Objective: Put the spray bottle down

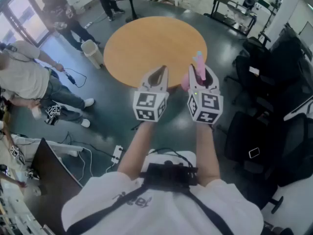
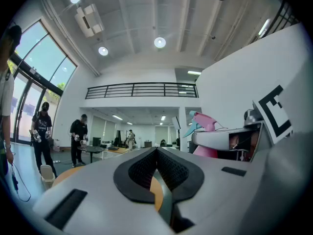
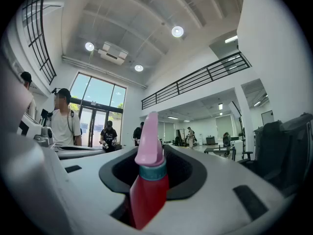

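Bottle [image 1: 200, 68] is clamped upright in right gripper [image 1: 204, 78] jaws, off the worktop [image 1: 146, 48], which lies at 12 o'clock. Left gripper [image 1: 157, 76] jaws are together, empty. Bottle should be carried over worktop, lowered until base sits flat, then released.

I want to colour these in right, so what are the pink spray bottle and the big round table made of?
Spray bottle: probably plastic. Its pink head, teal collar and red body look smooth and moulded, with a slight shine.
Round table: the top looks like wood or a wood-look laminate. It is an even orange-brown with a dull finish, and no grain shows, so I can't tell which.
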The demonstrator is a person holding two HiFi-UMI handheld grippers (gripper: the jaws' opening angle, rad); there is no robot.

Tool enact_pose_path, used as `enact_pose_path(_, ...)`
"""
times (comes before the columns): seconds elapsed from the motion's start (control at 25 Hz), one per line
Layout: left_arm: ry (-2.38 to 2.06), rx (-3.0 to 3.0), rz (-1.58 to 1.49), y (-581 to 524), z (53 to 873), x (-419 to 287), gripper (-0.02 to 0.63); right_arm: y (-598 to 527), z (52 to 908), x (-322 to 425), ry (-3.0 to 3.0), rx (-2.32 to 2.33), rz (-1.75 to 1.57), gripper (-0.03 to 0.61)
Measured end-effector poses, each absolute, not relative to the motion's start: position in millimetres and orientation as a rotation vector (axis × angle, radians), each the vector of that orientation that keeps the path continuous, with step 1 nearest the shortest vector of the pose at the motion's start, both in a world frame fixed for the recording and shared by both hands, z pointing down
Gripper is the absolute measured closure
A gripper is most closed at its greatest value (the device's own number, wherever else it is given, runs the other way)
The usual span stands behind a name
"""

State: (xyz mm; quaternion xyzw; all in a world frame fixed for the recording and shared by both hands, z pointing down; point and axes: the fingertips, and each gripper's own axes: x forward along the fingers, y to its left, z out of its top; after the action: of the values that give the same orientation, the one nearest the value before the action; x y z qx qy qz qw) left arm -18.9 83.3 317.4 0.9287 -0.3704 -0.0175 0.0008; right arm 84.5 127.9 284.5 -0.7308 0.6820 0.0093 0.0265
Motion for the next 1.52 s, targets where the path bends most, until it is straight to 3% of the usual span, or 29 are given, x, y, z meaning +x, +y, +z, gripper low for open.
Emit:
enact_pose_path(0.68, -1.224, 2.893, -0.036, 96.7, 337.0, 24.5, 0.603, 129.0, 309.7, 135.8, 2.137, -2.242, -0.055, 0.42)
enact_pose_path(1.52, -1.209, 2.922, -0.041, -136.4, 322.6, 63.2, 0.603, -93.0, 308.9, 140.4, 2.285, -2.173, -0.047, 0.419)
